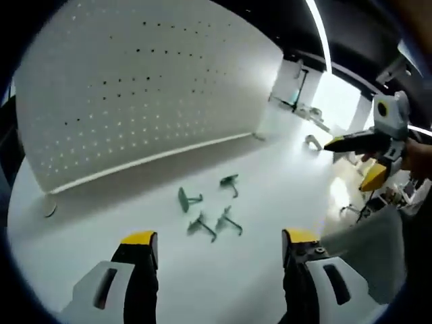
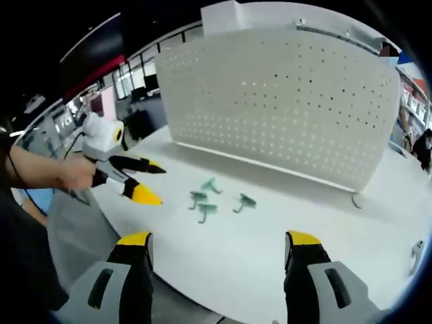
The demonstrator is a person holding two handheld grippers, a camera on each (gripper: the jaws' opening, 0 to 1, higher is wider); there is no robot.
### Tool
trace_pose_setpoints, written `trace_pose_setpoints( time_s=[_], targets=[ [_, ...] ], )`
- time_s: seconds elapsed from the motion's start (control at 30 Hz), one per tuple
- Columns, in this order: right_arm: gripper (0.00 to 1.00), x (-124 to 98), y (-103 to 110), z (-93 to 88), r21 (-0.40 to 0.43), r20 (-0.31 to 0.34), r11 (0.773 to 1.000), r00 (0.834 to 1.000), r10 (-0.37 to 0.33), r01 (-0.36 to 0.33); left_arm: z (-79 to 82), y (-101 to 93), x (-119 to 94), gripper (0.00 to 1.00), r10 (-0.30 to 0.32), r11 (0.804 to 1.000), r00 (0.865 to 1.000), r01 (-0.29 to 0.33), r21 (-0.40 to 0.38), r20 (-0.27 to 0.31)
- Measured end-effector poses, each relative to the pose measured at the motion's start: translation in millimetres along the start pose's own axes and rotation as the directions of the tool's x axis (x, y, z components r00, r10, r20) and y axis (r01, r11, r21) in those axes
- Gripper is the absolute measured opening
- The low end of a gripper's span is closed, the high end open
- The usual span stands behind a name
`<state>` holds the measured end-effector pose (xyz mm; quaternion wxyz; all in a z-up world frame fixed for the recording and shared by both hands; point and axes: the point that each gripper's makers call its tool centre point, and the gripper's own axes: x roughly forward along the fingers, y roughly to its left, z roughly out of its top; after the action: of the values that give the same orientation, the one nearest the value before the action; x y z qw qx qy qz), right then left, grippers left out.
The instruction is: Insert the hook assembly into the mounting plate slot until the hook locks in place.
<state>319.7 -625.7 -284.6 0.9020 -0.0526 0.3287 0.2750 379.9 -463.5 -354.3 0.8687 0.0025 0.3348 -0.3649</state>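
1. In the left gripper view, the left gripper [image 1: 219,244] rises from six o'clock with its yellow-tipped jaws set wide apart and nothing between them
2. Just beyond those jaws, near the picture's centre, four small green hooks [image 1: 210,208] lie loose on the white table [image 1: 81,256], close together but mostly apart from one another
3. The white pegboard [image 1: 142,88], which is the perforated mounting plate, stands upright on the table from nine to one o'clock, well behind the hooks
4. At three o'clock in that view the right gripper [image 1: 354,162] comes in, held by a hand [image 1: 415,156]; its jaws stand apart with nothing held
5. A pale metal hook [image 1: 312,142] lies on the table near two o'clock, just beside the right gripper's upper jaw
6. In the right gripper view, the right gripper [image 2: 219,244] has its own jaws spread wide and empty at six o'clock
7. There the green hooks [image 2: 216,201] sit at centre, the pegboard [image 2: 290,108] spans eleven to three o'clock, and the left gripper [image 2: 148,181] enters at nine o'clock, gripped by a hand [image 2: 71,172], jaws parted, short of the hooks
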Motion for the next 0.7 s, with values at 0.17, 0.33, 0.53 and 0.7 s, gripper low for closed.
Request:
trace_pose_setpoints(
  time_s=[0.17, 0.33, 0.53, 0.7],
  targets=[
    [0.8, 5.2, -3.8, -0.5, 0.0, -0.015, 1.0, 1.0, -0.004, 0.004, 2.1, 3.2, 18.2, 0.72, -0.021, 0.999, 1.0, 0.022, 0.048, -0.01],
    [0.78, 6.6, -6.1, -3.8, -0.003, -0.029, 1.0, 1.0, -0.011, 0.011, -7.5, 10.9, 32.0, 0.66, -0.033, 0.998, 0.999, 0.035, 0.045, -0.039],
    [0.78, 10.6, -5.7, -12.7, 0.003, -0.057, 1.0, 0.998, -0.011, 0.011, -10.7, 20.3, 42.0, 0.51, -0.035, 0.997, 0.999, 0.037, 0.07, -0.032],
    [0.77, 14.4, -2.1, -22.7, 0.011, -0.092, 1.0, 0.996, -0.002, 0.003, -16.1, 23.9, 51.6, 0.4, -0.05, 0.991, 0.998, 0.054, 0.125, -0.034]
  ],
)
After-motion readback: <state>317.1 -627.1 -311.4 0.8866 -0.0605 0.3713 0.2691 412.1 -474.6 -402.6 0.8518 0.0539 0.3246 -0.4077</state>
